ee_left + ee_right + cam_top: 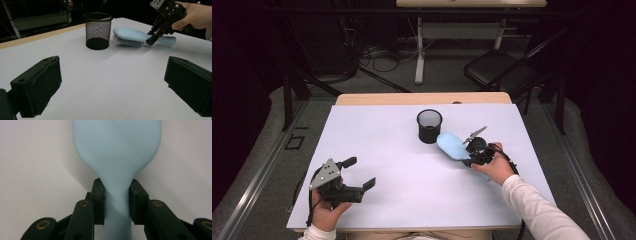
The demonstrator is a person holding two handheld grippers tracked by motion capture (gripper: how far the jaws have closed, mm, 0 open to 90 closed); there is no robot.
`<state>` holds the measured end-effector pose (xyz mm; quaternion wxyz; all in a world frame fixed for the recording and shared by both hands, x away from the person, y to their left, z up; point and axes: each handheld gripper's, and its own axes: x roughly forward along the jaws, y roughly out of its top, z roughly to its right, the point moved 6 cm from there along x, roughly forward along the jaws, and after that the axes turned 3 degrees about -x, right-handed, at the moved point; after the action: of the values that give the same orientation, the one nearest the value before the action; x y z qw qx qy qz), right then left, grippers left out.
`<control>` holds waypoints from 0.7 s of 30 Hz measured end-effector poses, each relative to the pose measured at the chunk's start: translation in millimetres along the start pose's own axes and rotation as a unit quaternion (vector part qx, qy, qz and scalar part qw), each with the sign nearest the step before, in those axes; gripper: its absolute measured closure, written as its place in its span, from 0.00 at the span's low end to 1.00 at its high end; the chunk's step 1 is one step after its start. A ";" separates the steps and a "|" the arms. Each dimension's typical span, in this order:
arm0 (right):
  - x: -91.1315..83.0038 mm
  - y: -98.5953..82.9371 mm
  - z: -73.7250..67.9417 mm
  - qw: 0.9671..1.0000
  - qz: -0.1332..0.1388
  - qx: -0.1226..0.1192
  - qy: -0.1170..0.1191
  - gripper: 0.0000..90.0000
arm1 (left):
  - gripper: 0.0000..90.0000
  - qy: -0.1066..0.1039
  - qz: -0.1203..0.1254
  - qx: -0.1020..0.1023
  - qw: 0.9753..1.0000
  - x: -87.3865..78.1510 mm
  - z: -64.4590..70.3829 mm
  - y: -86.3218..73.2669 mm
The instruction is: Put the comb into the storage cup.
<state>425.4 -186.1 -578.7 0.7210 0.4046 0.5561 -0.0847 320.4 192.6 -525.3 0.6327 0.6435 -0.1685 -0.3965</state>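
A light blue hairbrush [451, 145] lies bristles down on the white table [402, 165], just right of a black mesh cup [429, 126]. My right gripper [470, 156] is shut on the brush's neck, where the head narrows into the handle. In the right gripper view the jaws [117, 203] press both sides of the hairbrush [117, 150]. My left gripper [360, 172] sits open near the front left, holding nothing. The left gripper view shows its jaws [112, 82] wide apart, with the mesh cup [98, 31], the hairbrush [130, 35] and the right gripper [150, 40] farther off.
The mesh cup stands upright near the table's middle back, and nothing shows inside it. A wooden strip [422, 98] edges the far side of the table. Beyond it are a desk frame [419, 50], floor cables and a folding chair [497, 67].
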 end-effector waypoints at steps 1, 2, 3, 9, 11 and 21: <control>-1.1 0.4 -0.4 1.000 0.002 0.002 0.001 0.77 | 0.01 0.000 0.000 0.000 1.000 0.0 0.0 0.0; -2.9 0.3 -0.5 1.000 0.000 0.002 0.000 0.77 | 0.01 0.000 0.000 0.000 1.000 0.1 0.0 0.0; -4.7 0.3 -0.6 1.000 -0.002 0.002 0.000 0.77 | 0.01 0.000 0.000 0.000 1.000 0.1 0.1 0.0; -12.2 2.7 -2.5 1.000 0.024 0.004 -0.001 0.77 | 0.01 0.000 0.000 -0.002 1.000 0.2 0.0 0.0; -15.5 3.2 -3.1 1.000 0.027 0.004 -0.003 0.77 | 0.01 -0.001 0.000 -0.002 1.000 0.2 0.1 -0.1; -29.7 4.9 -6.3 0.999 0.046 0.004 -0.011 0.77 | 0.01 -0.002 -0.001 -0.003 1.000 0.5 0.3 -0.2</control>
<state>412.7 -188.4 -550.8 0.7285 0.4316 0.5288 -0.0574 320.4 192.0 -525.6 0.6339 0.6411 -0.1677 -0.3988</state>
